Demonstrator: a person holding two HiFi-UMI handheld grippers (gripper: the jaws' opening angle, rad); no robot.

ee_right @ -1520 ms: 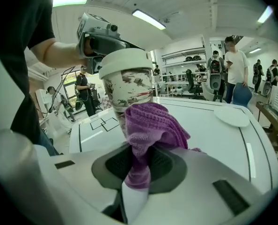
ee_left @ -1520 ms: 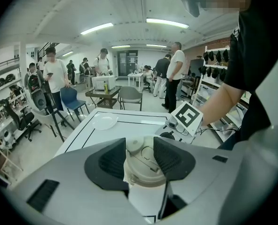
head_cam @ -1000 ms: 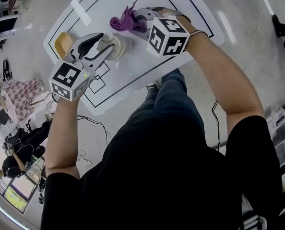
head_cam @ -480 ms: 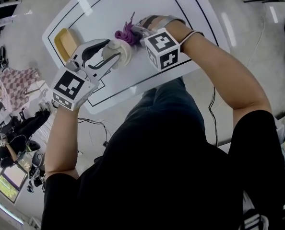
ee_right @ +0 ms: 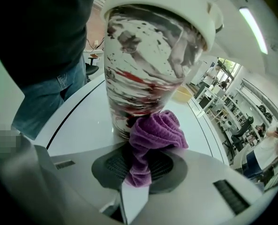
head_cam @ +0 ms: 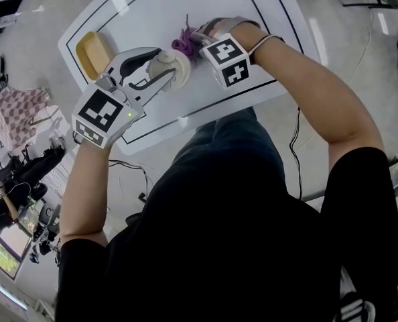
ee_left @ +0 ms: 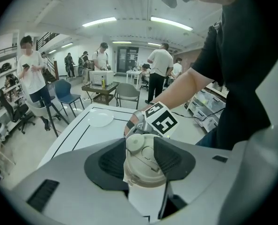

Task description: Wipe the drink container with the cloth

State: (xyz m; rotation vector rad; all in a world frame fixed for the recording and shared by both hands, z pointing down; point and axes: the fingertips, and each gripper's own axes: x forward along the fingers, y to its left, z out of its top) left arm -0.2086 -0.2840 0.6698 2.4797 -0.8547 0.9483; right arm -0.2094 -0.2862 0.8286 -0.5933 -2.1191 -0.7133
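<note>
The drink container [head_cam: 170, 68] is a clear cup with a beige lid, streaked inside with red and dark marks [ee_right: 146, 64]. It is held above the white table, and my left gripper [head_cam: 160, 69] is shut on its lid end [ee_left: 143, 161]. My right gripper [head_cam: 192, 40] is shut on a bunched purple cloth [ee_right: 153, 137], which presses against the container's lower side. From the head view the cloth [head_cam: 183, 44] shows as a small purple wad between the container and the right gripper.
The white table [head_cam: 139, 5] carries black outline markings. A yellow sponge-like block [head_cam: 94, 50] lies on it to the left of the left gripper. A white plate [ee_left: 100, 119] rests at the far end. Several people, chairs and tables stand in the room beyond.
The right gripper has brought the purple cloth left, up against the container, and the cloth is now bunched tight. The left gripper kept its hold and shifted slightly upward in the view.
</note>
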